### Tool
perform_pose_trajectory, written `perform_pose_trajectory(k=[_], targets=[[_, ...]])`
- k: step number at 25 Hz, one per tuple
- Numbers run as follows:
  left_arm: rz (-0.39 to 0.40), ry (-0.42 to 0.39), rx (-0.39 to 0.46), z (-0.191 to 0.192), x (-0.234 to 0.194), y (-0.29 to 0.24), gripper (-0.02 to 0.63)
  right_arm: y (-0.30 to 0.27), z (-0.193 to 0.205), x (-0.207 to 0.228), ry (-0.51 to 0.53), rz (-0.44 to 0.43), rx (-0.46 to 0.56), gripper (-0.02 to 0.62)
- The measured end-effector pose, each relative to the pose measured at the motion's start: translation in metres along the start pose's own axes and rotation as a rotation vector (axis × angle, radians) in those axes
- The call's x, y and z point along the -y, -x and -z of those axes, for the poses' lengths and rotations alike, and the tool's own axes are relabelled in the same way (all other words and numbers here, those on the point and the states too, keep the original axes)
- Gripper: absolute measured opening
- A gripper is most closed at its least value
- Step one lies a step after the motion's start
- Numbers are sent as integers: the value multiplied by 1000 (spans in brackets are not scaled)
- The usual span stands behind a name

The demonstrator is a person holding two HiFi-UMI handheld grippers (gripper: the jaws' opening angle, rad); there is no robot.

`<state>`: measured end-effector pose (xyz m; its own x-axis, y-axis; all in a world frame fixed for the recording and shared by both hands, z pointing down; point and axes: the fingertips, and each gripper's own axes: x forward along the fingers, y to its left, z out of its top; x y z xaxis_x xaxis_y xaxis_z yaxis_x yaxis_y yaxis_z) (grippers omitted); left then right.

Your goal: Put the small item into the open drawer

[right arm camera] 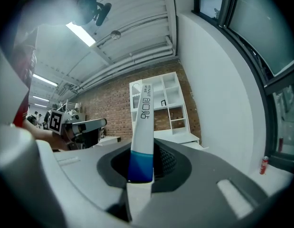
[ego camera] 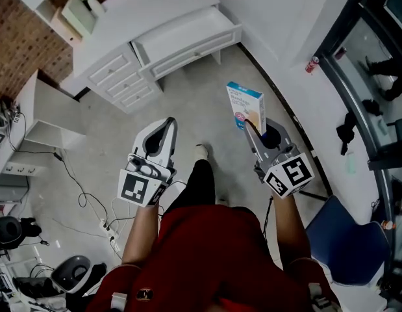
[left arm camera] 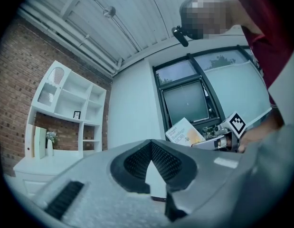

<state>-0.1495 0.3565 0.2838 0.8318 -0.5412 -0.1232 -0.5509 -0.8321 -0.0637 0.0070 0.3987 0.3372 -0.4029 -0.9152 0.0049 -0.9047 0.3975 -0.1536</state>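
Observation:
A small white-and-blue box (ego camera: 245, 107) stands upright in my right gripper (ego camera: 254, 127), which is shut on its lower edge. In the right gripper view the box (right arm camera: 143, 127) rises edge-on from between the pads. The left gripper view shows the box (left arm camera: 184, 132) beside the right gripper (left arm camera: 218, 140). My left gripper (ego camera: 168, 123) is shut with its pads (left arm camera: 137, 160) meeting at the tips and nothing between them. Both are held at waist height over the floor. Ahead stands the white desk (ego camera: 155, 5), its wide drawer (ego camera: 188, 41) pulled out.
A stack of small drawers (ego camera: 119, 77) sits at the desk's left, and a low white shelf unit (ego camera: 51, 119) further left. Cables (ego camera: 90, 207) trail over the floor. A blue chair (ego camera: 347, 239) is at my right, a red can (ego camera: 312, 64) on the window ledge.

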Motion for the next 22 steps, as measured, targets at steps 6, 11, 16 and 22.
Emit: perform_pose_trajectory(k=[6, 11, 16, 22], targets=[[0, 9, 60, 20, -75, -71, -2, -78, -6, 65, 85, 35, -45, 63], [3, 27, 71, 35, -166, -141, -2, -184, -18, 126, 127, 39, -87, 63], [10, 43, 59, 51, -247, -194, -2, -283, -24, 178, 167, 33, -132, 64], [-24, 60, 76, 64, -315, -234, -2, -367, -15, 226, 224, 14, -224, 64]])
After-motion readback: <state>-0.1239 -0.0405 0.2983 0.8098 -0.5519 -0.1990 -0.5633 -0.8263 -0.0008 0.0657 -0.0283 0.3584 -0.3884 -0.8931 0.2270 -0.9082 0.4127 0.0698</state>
